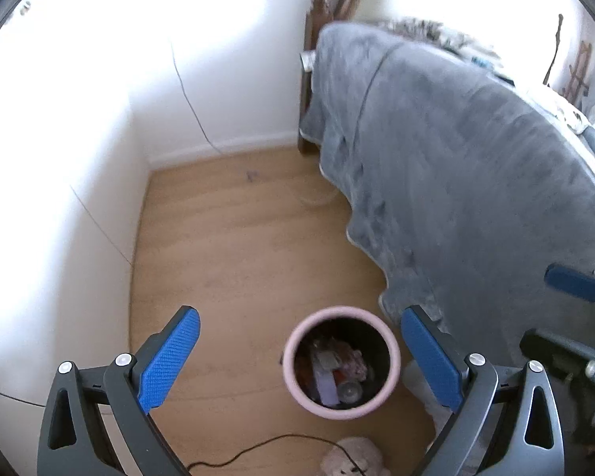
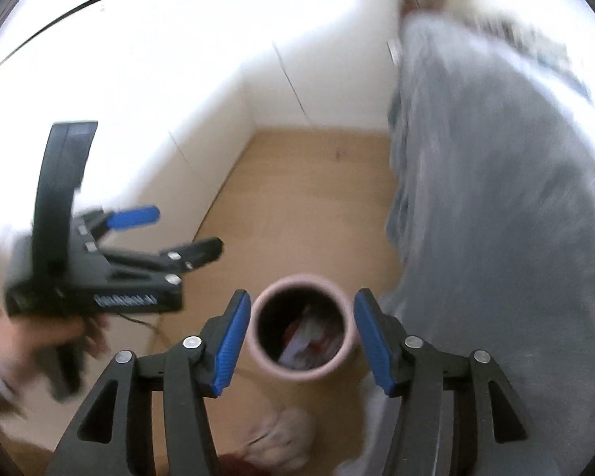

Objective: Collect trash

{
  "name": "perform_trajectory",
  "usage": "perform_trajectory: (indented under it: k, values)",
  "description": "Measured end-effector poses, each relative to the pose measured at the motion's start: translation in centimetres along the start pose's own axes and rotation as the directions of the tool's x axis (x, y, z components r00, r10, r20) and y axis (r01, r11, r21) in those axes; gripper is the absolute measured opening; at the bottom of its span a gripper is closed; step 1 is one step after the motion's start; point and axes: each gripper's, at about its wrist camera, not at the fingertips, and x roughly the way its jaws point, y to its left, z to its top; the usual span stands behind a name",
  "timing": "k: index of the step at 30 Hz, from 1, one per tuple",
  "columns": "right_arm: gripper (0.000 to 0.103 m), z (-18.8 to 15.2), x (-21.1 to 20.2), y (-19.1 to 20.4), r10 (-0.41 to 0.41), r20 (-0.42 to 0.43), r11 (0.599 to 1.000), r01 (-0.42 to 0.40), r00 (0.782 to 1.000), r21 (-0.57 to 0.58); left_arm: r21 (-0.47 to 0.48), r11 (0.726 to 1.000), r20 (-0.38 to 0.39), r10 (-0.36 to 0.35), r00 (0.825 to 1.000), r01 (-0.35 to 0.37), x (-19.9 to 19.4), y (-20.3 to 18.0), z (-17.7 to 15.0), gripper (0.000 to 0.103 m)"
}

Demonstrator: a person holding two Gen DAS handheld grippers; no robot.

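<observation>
I hold both grippers above the wooden floor, looking down at the pink-rimmed bin that stands on it, close beside the hanging edge of the grey blanket on the bed.

My left gripper has its blue-padded fingers spread wide, with nothing between them; in its own view the bin shows in the gap, nearer the right finger. From the right wrist view the same left gripper shows off to the left, blurred, gripped in my left hand, its fingers parted and empty.

My right gripper is also spread wide and carries nothing. The bin appears directly between its two fingers, well below them.

The bin holds trash: crumpled wrappers, something pale lilac, a reddish scrap and a round clear piece; I cannot tell the items more exactly. In the right wrist view the contents read as white and red scraps, blurred.

A pale plush toy lies on the floor just on the near side of the bin, with a thin black cable running across the floor beside it. White walls meet at the room's corner beyond the bin.
</observation>
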Motion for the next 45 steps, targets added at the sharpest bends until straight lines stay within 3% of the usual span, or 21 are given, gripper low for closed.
perform_trajectory:
  k: [1,3,8,12,18,25,29,45]
  values:
    - [0.07,-0.3,-0.3,0.5,-0.028,0.03,0.999,0.029,0.999,-0.033,0.004,1.0,0.02,0.007,1.0,-0.007,-0.8,-0.1,-0.2,0.101]
    - [0.072,-1.5,-1.4,1.4,-0.075,0.119,0.993,0.085,0.99,-0.081,0.012,0.999,0.054,0.03,0.998,-0.03,-2.5,-0.4,-0.7,0.101]
    - [0.076,-2.8,-2.4,1.7,-0.066,0.157,0.996,0.075,0.985,-0.052,0.003,0.999,0.076,0.039,0.996,-0.039,-5.1,-0.9,-2.1,0.101]
    - [0.077,-3.4,-2.2,1.7,-0.011,0.12,0.999,0.016,0.993,-0.042,0.005,1.0,0.049,0.006,0.999,-0.006,-5.4,-1.6,-4.1,0.101]
    - [0.082,-3.3,-1.5,1.6,0.071,0.092,0.997,-0.07,0.993,-0.01,0.019,1.0,0.001,0.022,1.0,-0.022,-5.4,-1.6,-6.7,0.101]
    - [0.087,-4.4,-0.5,1.8,0.047,0.021,0.997,-0.048,0.999,0.059,0.023,0.999,-0.038,0.035,0.999,-0.034,-4.9,-1.4,-8.3,0.101]
    - [0.094,-4.7,0.2,1.7,0.052,-0.047,0.994,-0.047,0.998,0.101,0.008,1.0,-0.053,0.029,0.998,-0.029,-4.4,-1.1,-8.7,0.101]
    - [0.098,-4.3,-0.1,1.8,0.006,-0.068,0.991,0.003,0.998,0.133,0.012,0.999,-0.056,0.032,0.998,-0.031,-4.0,-1.2,-9.1,0.101]
